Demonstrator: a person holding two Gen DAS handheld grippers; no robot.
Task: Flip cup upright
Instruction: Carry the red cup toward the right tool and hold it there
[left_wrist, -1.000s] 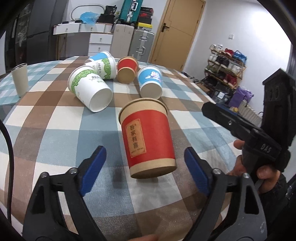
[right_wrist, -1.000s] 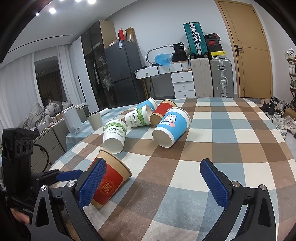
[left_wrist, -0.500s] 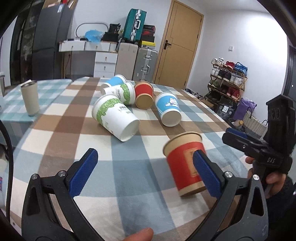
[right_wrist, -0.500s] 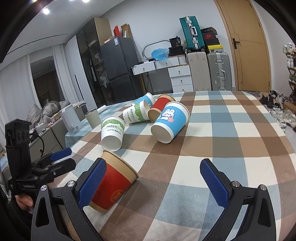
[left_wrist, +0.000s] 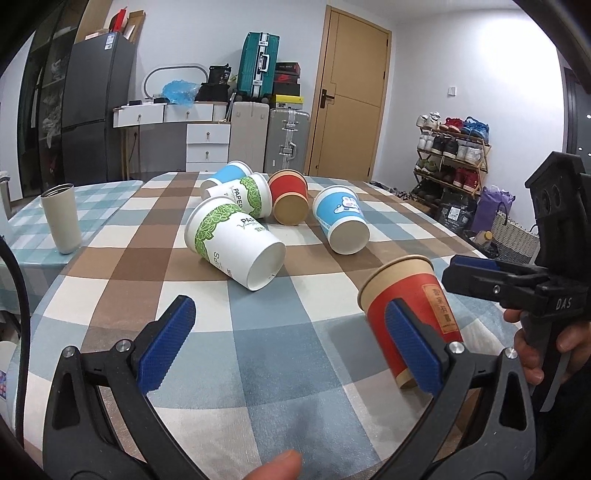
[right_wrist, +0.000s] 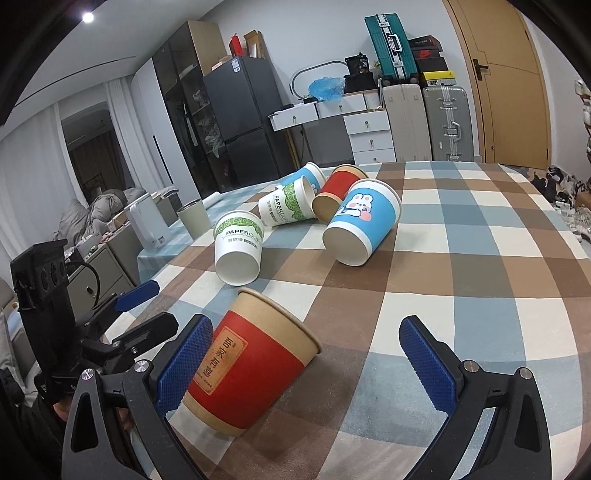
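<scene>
A red and tan paper cup stands upright on the checked tablecloth, behind my left gripper's right finger; in the right wrist view the cup is at lower left. My left gripper is open and empty, left of the cup. My right gripper is open and empty, its left finger next to the cup; it also shows in the left wrist view. Several cups lie on their sides farther back: a white and green one, a blue one, another red one.
A grey tumbler stands upright at the table's far left. The checked tablecloth covers the table. Suitcases, drawers and a fridge stand against the far wall; a shoe rack is to the right.
My left gripper has drawn back and swung left away from the red cup, which now stands on the table to its right. My right gripper has moved closer to that cup.
</scene>
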